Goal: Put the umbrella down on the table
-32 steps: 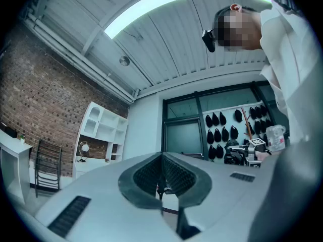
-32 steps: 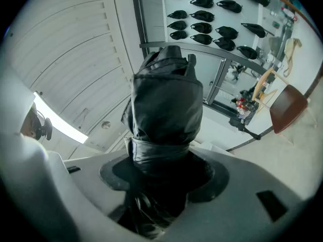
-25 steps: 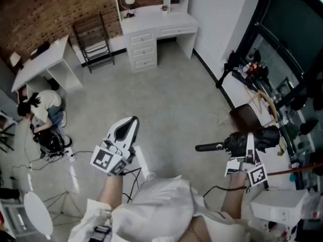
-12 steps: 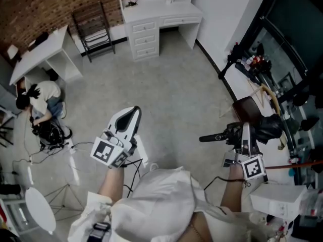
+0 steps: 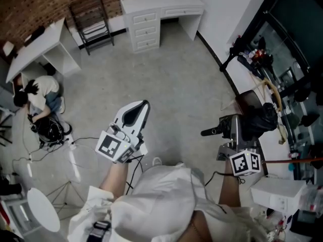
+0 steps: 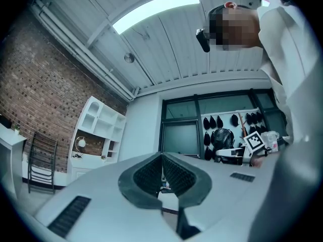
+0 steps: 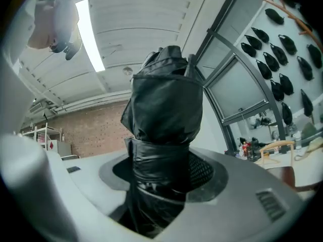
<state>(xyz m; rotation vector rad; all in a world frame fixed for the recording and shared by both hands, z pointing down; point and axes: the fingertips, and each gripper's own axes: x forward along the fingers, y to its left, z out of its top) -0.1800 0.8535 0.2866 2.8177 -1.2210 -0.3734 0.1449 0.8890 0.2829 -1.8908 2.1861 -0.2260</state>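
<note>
A black folded umbrella lies crosswise in my right gripper, which is shut on its middle; the handle sticks out to the left. It hangs in the air at the near end of the white table on the right. In the right gripper view the umbrella's wrapped fabric fills the gap between the jaws of the right gripper. My left gripper is held over the floor, shut, with nothing in it. In the left gripper view the pads of the left gripper meet, and the umbrella shows far off.
A brown chair stands at the table, which carries a wooden hanger and clutter. A white box sits near right. Behind are a white drawer desk, a black folding chair, another white desk and a crouching person among cables.
My right gripper has rolled so its marker cube faces up, and it carried the umbrella closer to the table and chair. The left gripper drifted slightly right.
</note>
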